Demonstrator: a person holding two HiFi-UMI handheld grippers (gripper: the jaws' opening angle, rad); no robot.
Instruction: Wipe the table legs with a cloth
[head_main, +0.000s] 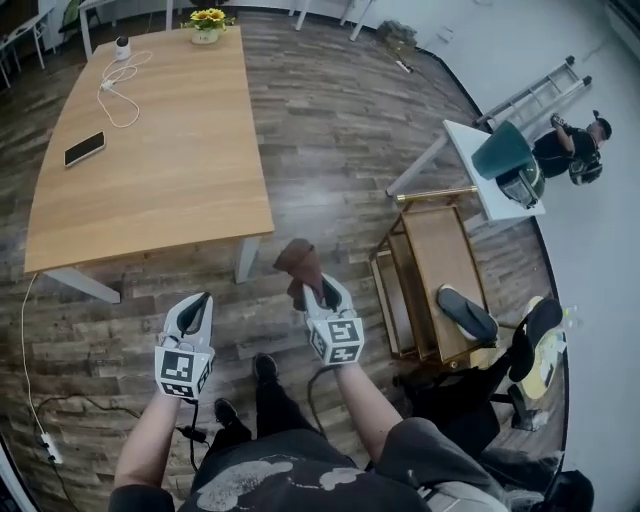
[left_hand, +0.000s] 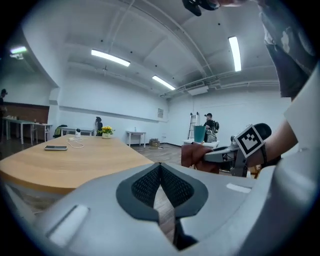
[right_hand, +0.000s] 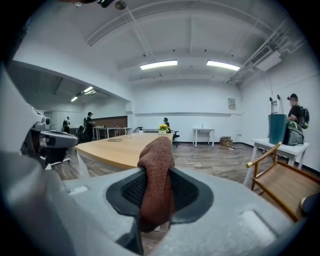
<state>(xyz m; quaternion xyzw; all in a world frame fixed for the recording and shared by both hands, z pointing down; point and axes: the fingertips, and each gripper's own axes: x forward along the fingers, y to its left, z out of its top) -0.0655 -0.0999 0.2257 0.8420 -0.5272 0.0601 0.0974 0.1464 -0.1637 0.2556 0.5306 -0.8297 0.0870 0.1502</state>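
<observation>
Brown cloth (head_main: 298, 265) pinched in right gripper (head_main: 320, 298), near the wooden table's (head_main: 150, 150) front white leg (head_main: 246, 258) but apart from it; left gripper (head_main: 199, 306) clenched on nothing beside that table; likely no wiping begun yet, all legs left.

Floor (head_main: 330, 110): dark wood planks throughout. Walls (right_hand: 190, 107): white. Ceiling: white, with 2 strip lights (right_hand: 159, 64) ahead. 1 long light-wood table (head_main: 160, 170) stands on white legs. To its right stand 1 small white table (head_main: 462, 140) and 1 brass-framed wooden trolley (head_main: 440, 260). 1 ladder (head_main: 530, 95) stands by the wall.
</observation>
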